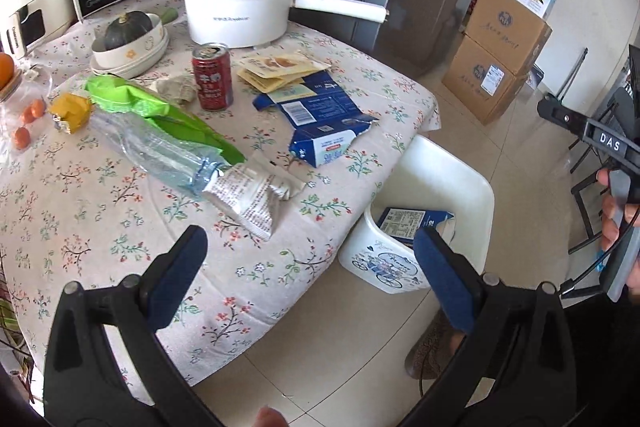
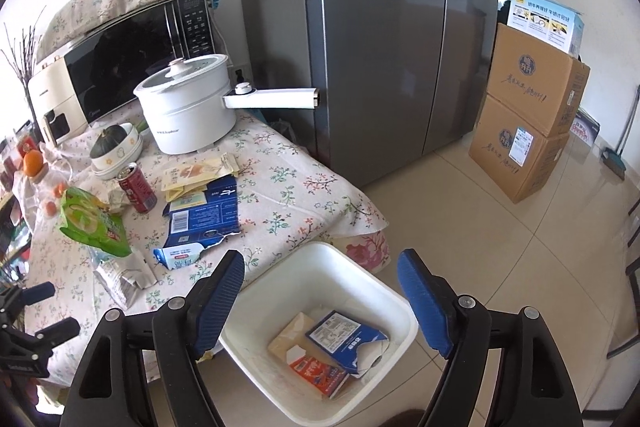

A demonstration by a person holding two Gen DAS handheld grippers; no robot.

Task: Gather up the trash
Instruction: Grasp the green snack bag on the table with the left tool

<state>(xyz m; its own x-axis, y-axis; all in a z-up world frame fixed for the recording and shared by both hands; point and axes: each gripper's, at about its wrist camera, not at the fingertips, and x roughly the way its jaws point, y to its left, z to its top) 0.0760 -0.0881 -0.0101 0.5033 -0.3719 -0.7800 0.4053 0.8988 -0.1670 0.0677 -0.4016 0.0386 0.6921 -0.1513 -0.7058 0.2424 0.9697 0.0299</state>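
Trash on the flowered table [image 1: 100, 211]: the crushed bottle [image 1: 160, 151] lies with its long axis diagonal, cap toward the white bin [image 2: 280, 267]. Only my right view shows cartons [image 2: 340, 343] inside the bin. Both my claws, left [image 1: 310, 267] and right [image 2: 320, 291], stand apart, holding nothing.

Home kitchen/dining corner. Ahead of the tools: table with floral tablecloth [image 1: 100, 227], microwave [image 2: 132, 59] at its far end, white electric cooking pot [image 2: 188, 107] in front of it, squash in a bowl [image 1: 128, 39]. Tall grey fridge [image 2: 380, 47] beyond the table, stacked cardboard boxes [image 2: 532, 131] far right on a tiled floor [image 2: 500, 247].
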